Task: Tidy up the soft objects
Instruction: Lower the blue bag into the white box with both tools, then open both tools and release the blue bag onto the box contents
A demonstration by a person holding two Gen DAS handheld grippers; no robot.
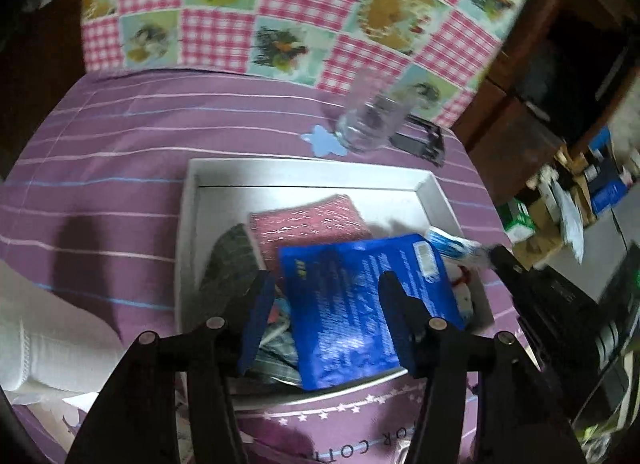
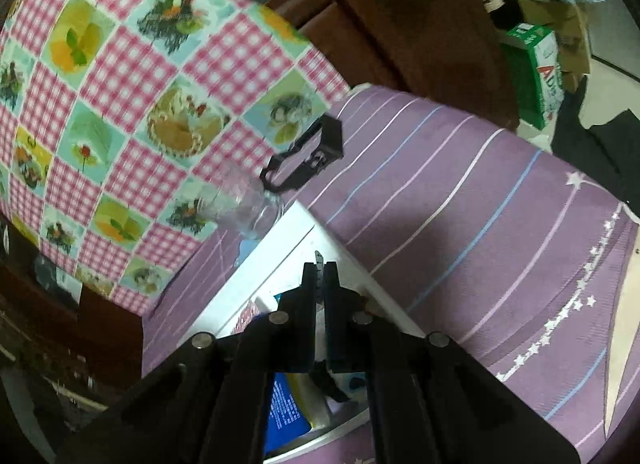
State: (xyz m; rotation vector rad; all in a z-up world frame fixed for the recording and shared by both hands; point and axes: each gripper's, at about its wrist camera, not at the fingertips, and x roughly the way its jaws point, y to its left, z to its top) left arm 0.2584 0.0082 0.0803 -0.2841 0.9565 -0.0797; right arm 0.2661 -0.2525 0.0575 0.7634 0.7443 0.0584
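A white tray (image 1: 304,170) sits on the purple striped sheet. It holds a pink cloth (image 1: 308,224), a dark grey cloth (image 1: 230,260), a plaid cloth (image 1: 276,356), a blue packet (image 1: 352,304) and a blue-and-white packet (image 1: 452,244). My left gripper (image 1: 326,288) hangs open just above the tray. The blue packet lies loose under its fingers, and the pads do not press on it. My right gripper (image 2: 319,264) is shut over the tray's right side (image 2: 288,232). Its tip (image 1: 502,258) is next to the blue-and-white packet. The blue packet (image 2: 286,412) shows beneath it.
A clear glass (image 1: 368,124) lies tipped behind the tray, beside a light blue paper shape (image 1: 324,142) and a black frame (image 1: 420,142). A pink checked quilt (image 1: 280,4) rises behind. White cloth (image 1: 48,344) lies at the left. Boxes and clutter (image 1: 560,200) stand off the bed's right edge.
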